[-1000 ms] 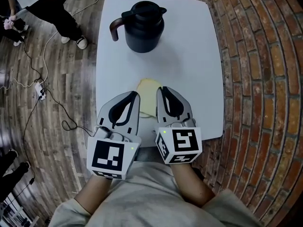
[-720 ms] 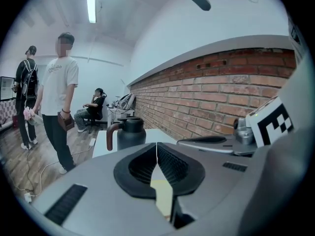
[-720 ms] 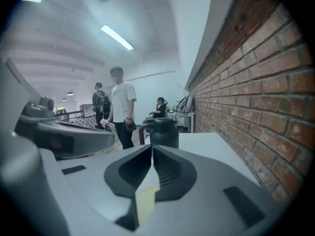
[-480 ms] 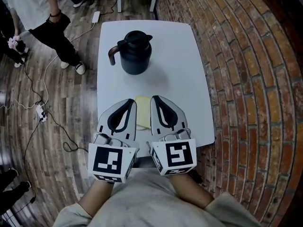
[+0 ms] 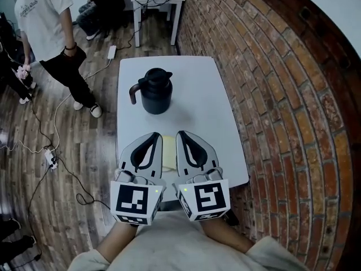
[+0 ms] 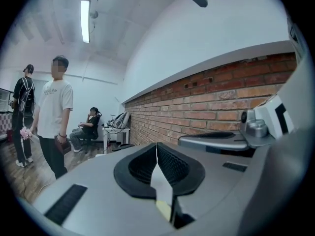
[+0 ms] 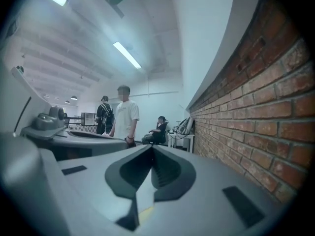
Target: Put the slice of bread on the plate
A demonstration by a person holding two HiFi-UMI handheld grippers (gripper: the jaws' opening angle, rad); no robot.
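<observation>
Left gripper (image 5: 155, 134): jaws pressed together, nothing between them. Slice of bread (image 5: 168, 151): flat on the worktop (image 5: 208, 106), showing between the two grippers. Judged light, soft and easily torn, so best pinched gently at an edge. Right gripper (image 5: 181, 133): likewise closed and empty. Only the head view shows the bread; the gripper views look level along the brick wall (image 7: 256, 112). No plate found.

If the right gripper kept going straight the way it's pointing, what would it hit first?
Probably nothing close. The shut right gripper points level above the white table, right of the black jug. Far ahead are a seated person and a small table by the brick wall; depth is unclear.
</observation>
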